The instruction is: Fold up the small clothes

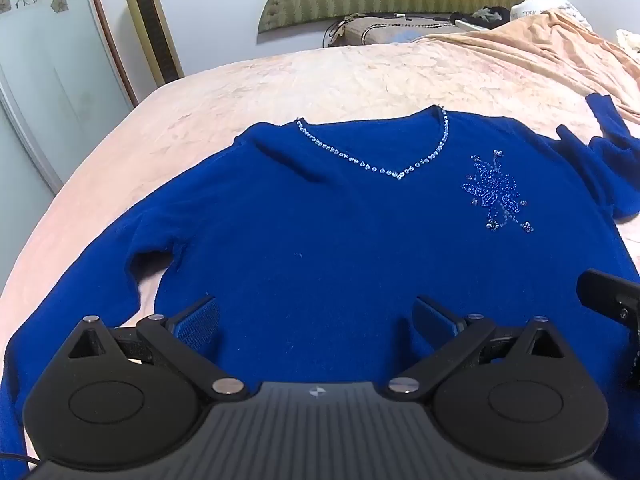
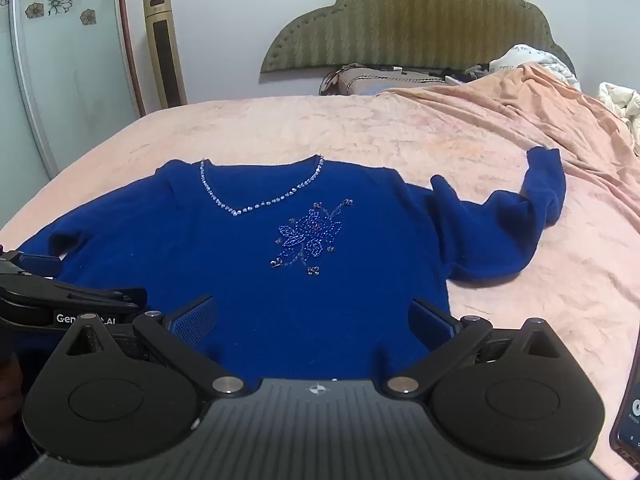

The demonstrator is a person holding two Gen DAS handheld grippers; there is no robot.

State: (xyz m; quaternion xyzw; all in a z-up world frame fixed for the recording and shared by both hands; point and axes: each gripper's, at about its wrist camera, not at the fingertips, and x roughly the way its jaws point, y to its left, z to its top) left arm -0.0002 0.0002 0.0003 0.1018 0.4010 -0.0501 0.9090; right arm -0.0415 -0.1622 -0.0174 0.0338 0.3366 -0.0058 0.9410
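Observation:
A royal blue V-neck sweater (image 1: pixel 320 220) (image 2: pixel 256 264) with a beaded neckline and a beaded flower lies front up on the pink bed cover. Its far-right sleeve (image 2: pixel 520 216) is bent and crumpled; the left sleeve (image 1: pixel 80 280) runs down toward the near edge. My left gripper (image 1: pixel 316 316) hovers over the sweater's lower hem, jaws wide open, nothing between them. My right gripper (image 2: pixel 314 316) hangs over the hem's right part, also open and empty. Each gripper shows at the edge of the other's view.
The pink bed cover (image 2: pixel 360 128) spreads all around the sweater. A peach blanket (image 2: pixel 520 100), pillows and a green headboard (image 2: pixel 408 20) lie at the far end. A gold tower fan (image 2: pixel 164 48) stands by the wall. A phone (image 2: pixel 630 412) lies at the near right.

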